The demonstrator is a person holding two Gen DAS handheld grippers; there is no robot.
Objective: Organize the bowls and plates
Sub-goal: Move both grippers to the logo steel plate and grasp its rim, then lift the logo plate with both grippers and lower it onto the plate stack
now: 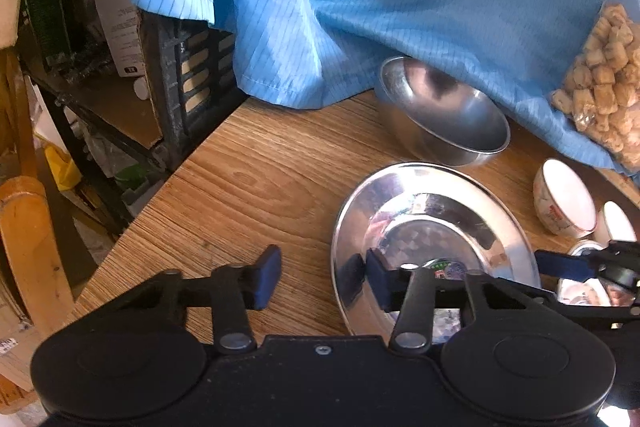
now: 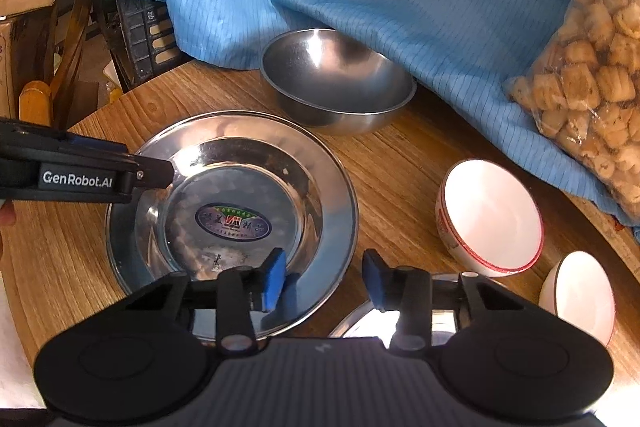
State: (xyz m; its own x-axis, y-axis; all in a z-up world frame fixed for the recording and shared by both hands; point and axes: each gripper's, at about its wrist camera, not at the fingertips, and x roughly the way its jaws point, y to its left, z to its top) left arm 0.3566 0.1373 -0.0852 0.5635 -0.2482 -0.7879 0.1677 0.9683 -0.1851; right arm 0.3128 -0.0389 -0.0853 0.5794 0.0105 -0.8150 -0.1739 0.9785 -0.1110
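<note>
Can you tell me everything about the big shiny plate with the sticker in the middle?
The steel plate is round, mirror-shiny metal with a wide flat rim and a shallow sunken middle. An oval sticker sits at its centre. It lies flat and right way up on the wooden table, empty, just in front of the steel bowl. The left gripper straddles its left rim, one finger over the plate, one outside. The right gripper straddles its right rim the same way. Neither looks clamped on it.

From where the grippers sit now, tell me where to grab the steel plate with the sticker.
Grip the steel plate by its wide, flat rim, one finger above and one beneath. Come from the near edge, where the right hand-held gripper already straddles it; the plate lies flat, so the rim is probably the only pinchable part.
</note>
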